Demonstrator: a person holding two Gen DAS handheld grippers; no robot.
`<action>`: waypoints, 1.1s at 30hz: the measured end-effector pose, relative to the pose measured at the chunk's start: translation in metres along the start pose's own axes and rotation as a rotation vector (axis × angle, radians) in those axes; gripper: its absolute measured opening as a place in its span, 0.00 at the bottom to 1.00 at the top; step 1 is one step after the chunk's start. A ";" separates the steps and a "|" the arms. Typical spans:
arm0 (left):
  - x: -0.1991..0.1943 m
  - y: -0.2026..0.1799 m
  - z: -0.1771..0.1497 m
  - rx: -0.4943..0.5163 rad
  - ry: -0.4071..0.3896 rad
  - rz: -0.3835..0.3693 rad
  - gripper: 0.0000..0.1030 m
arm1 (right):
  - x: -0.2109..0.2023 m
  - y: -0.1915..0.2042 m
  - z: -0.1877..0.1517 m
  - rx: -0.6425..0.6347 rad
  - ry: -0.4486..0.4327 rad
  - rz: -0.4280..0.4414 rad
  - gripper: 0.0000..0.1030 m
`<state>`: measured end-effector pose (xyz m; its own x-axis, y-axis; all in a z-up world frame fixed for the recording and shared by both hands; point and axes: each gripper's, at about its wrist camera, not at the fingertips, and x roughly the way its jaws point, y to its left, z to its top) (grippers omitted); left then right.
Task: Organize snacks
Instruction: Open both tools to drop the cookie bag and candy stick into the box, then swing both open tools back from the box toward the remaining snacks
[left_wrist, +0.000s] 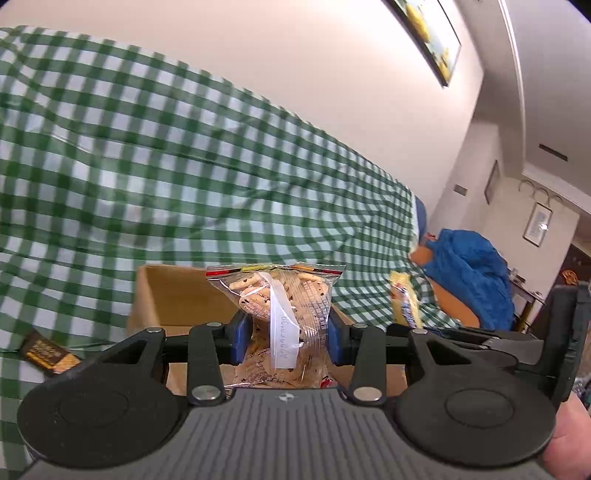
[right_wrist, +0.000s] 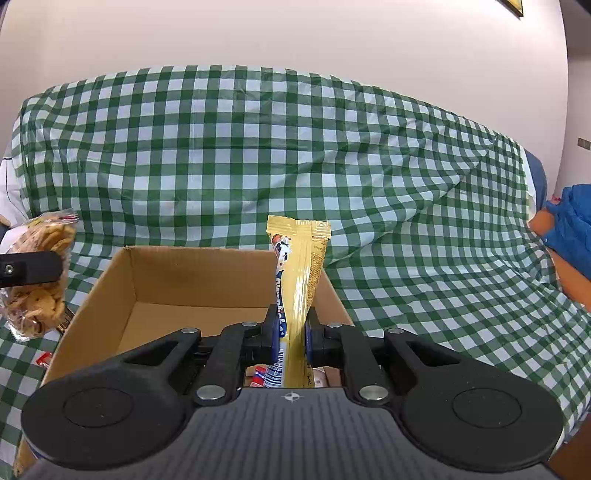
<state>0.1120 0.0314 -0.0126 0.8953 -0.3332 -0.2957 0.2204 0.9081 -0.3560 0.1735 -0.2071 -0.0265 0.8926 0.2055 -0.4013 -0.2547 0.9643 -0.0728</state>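
Note:
My left gripper (left_wrist: 285, 338) is shut on a clear bag of small biscuits (left_wrist: 284, 295), held upright above an open cardboard box (left_wrist: 173, 295). The same bag (right_wrist: 38, 273) shows at the left edge of the right wrist view, gripped by a black finger (right_wrist: 31, 267). My right gripper (right_wrist: 291, 334) is shut on a yellow snack bar (right_wrist: 299, 273), standing upright over the near side of the cardboard box (right_wrist: 155, 273). The bar (left_wrist: 404, 299) also appears at the right in the left wrist view. A red-and-white packet (right_wrist: 258, 376) lies in the box beneath the bar.
A green-and-white checked cloth (right_wrist: 258, 147) covers the surface and rises behind the box. A dark brown snack packet (left_wrist: 46, 354) lies on the cloth left of the box. A blue cloth bundle on something orange (left_wrist: 469, 273) sits at the right. A small red wrapper (right_wrist: 44, 358) lies left of the box.

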 end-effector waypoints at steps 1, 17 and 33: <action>0.004 -0.002 0.000 0.005 0.005 -0.006 0.44 | 0.000 0.000 0.000 -0.004 -0.001 -0.002 0.13; 0.011 0.010 -0.002 -0.070 0.028 -0.030 0.63 | 0.014 0.007 -0.003 -0.058 0.050 -0.051 0.49; -0.023 0.069 0.005 -0.153 0.079 0.104 0.21 | 0.003 0.044 0.003 -0.028 0.010 -0.019 0.20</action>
<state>0.1085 0.1031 -0.0260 0.8758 -0.2635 -0.4044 0.0611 0.8916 -0.4486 0.1666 -0.1635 -0.0282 0.8934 0.1858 -0.4091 -0.2487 0.9628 -0.1059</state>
